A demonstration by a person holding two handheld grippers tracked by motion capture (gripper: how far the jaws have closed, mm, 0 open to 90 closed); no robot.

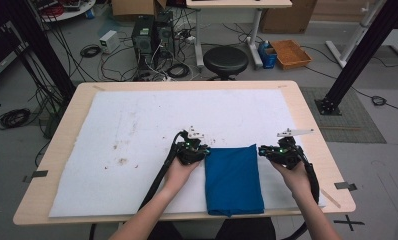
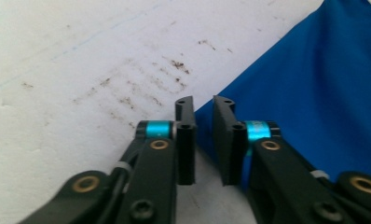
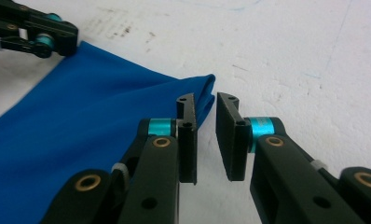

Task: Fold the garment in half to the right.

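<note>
High view: the blue cloth (image 1: 233, 179) lies between the left gripper (image 1: 196, 150) and right gripper (image 1: 273, 151); both sets of jaws are a little apart, holding nothing.

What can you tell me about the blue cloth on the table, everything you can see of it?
The blue cloth is plain, deep blue fabric, smooth and thin-looking, folded into a tall rectangle. It lies flat on the white mat near the table's front edge, its lower end reaching that edge. The left gripper sits at its far left corner, the right gripper at its far right corner, where folded layers bulge slightly. Neither pair of jaws pinches it.
</note>
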